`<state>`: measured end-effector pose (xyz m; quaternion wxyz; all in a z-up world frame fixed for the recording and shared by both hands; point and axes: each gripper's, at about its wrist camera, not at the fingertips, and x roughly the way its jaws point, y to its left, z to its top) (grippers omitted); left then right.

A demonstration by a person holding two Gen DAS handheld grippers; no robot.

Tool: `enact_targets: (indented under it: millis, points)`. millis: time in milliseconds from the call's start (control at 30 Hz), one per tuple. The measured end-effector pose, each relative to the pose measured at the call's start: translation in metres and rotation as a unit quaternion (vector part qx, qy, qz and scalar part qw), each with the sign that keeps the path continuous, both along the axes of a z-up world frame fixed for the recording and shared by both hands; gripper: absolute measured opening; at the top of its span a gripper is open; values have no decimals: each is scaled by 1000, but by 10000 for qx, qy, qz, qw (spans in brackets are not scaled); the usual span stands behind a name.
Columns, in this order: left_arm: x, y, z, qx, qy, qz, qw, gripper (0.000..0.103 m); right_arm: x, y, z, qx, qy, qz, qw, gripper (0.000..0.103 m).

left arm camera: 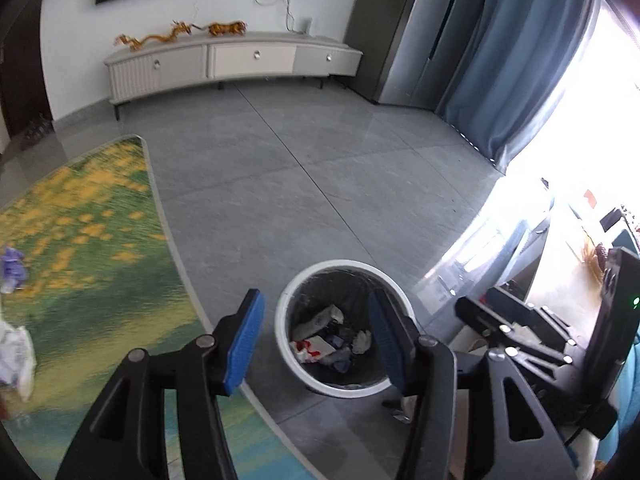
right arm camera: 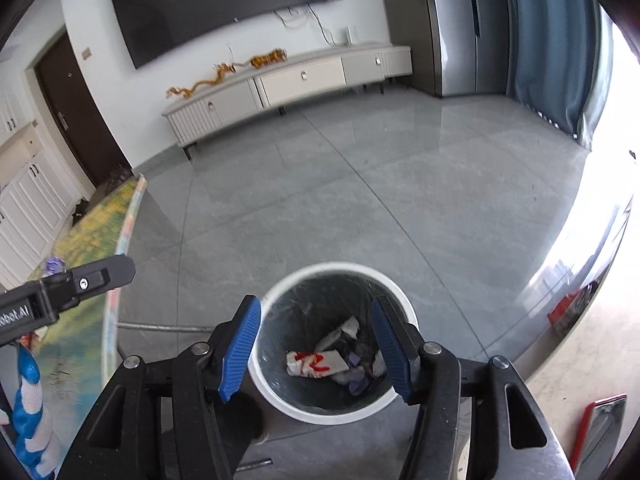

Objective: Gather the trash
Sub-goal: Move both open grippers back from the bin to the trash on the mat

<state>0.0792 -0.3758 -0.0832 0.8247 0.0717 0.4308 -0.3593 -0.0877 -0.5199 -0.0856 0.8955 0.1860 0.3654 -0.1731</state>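
Trash (right arm camera: pixel 316 362) sits in the bin (right arm camera: pixel 276 384), a white-rimmed round can w/ dark liner on grey tile, just off the curved edge of the green-yellow rug (left arm camera: pixel 80 240). Contents: crumpled white paper w/ red print near the middle, more white wads toward the bin's far side, bluish-purple scraps beside them. Bin looks roughly a third full at most; liner wall is visible all round above the heap.

Both tools hang above the bin, angled down into it. Left gripper (left arm camera: pixel 316 340): blue pads spread, nothing between them, bin mouth showing through the gap. Right gripper (right arm camera: pixel 316 348): same, spread and empty, bin centred between the fingers. So both loads look dropped, prob. the release step.

To do it well: check nothing clings to the ribbed pads, lift straight up clear of the rim so the liner isn't snagged, then swing toward the rug.

More trash is left, all rug-side of the bin: a purple scrap (left arm camera: pixel 14 264) well away from the bin on the rug, and a white crumpled bag (left arm camera: pixel 18 354) on the rug, nearer the camera, at the view's edge. Take those next, one per gripper. Bag is thin and floppy, so pinch a bunched fold, not a flat bit.

Gloved hand (right arm camera: pixel 30 420) of the person, blue-white, shows on the rug side of the bin in the right view.
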Motion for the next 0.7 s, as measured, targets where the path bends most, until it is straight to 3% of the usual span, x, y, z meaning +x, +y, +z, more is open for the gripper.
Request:
enact_targets:
  millis: [300,400,500,700]
  points:
    - [-24,87,48,140,-912,889,9918,56,-6,52,55,-250,-659,483,9963,66]
    - [-33,116,59,200,-1159,1215,9856,58,-5,75,71,-334,-871,705,9931,69]
    - [-44,153,73,202,-1460,1551,9768,70,-4,97,84,-404,-1034,904,9897,72]
    - [-63,207,98,181,-1936,2052,9592,71,1,138,101,-510,-1188,1218,9841,77]
